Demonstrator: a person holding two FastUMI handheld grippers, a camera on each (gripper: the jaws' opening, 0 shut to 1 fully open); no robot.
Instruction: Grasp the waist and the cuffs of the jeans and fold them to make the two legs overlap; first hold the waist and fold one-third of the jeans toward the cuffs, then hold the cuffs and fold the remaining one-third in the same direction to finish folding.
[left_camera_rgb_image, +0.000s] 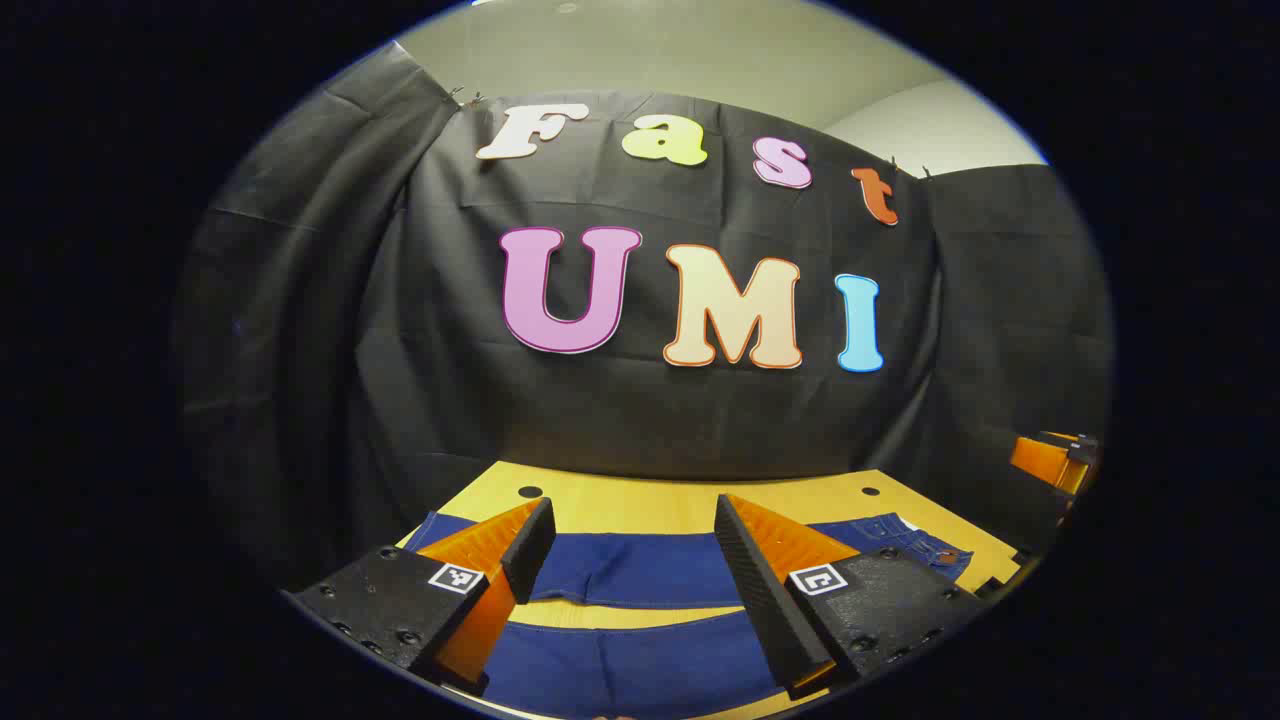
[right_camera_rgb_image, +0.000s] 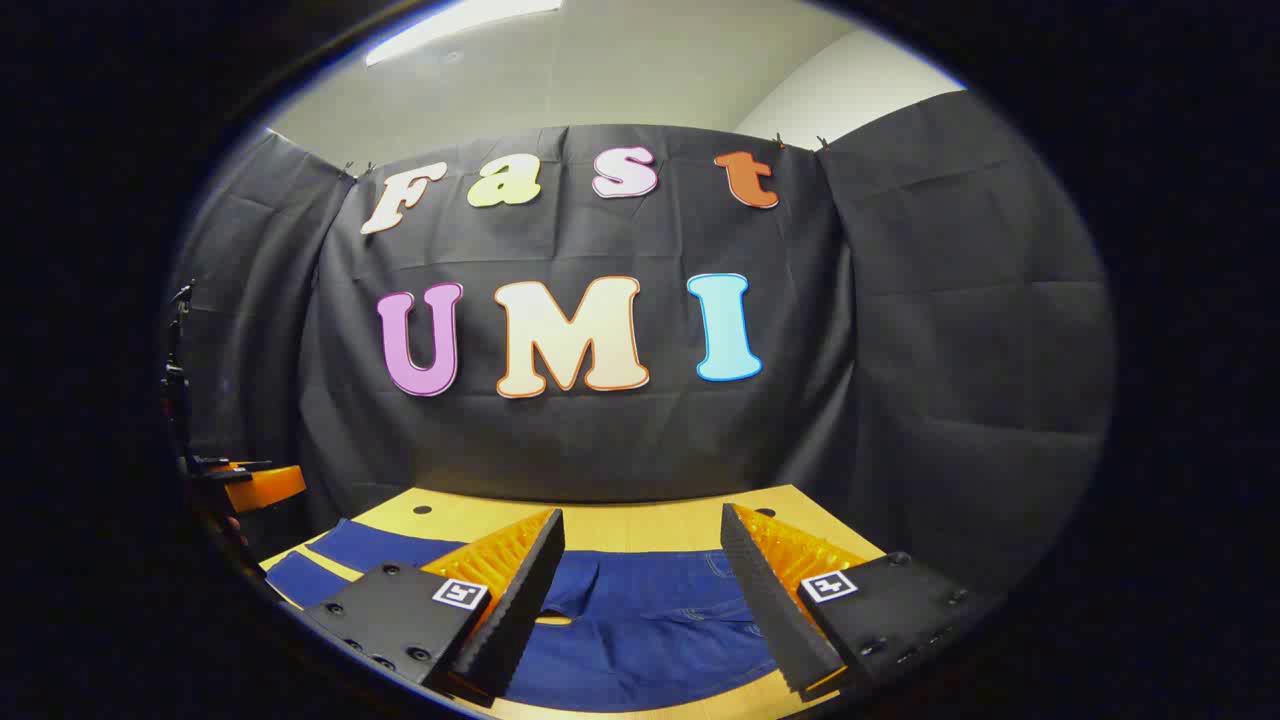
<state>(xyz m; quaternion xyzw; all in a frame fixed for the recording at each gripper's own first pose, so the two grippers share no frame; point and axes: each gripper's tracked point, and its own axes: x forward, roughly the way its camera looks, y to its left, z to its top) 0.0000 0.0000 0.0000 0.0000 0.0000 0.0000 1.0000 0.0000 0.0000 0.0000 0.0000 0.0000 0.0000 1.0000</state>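
Yellow wooden table (left_camera_rgb_image: 690, 505) with small dark holes near its far edge stands against the black cloth booth wall (left_camera_rgb_image: 640, 420), pale ceiling (right_camera_rgb_image: 620, 80) and a lit strip light (right_camera_rgb_image: 465, 28) above.

My fingers (left_camera_rgb_image: 745, 570) carry ribbed, matt pads that look like foam or rubber, and the blocks behind them are matt, grainy plastic set with small dark screws; each bears a paper-like printed tag. Under me the jeans (left_camera_rgb_image: 640, 570) are dark denim cloth, matt and evenly woven, with paler stitching near the waist in the right gripper view. The table (left_camera_rgb_image: 690, 500) looks like smooth pale wood with a faint sheen. The far booth wall (right_camera_rgb_image: 900, 350) is matt cloth, creased and hanging in folds.
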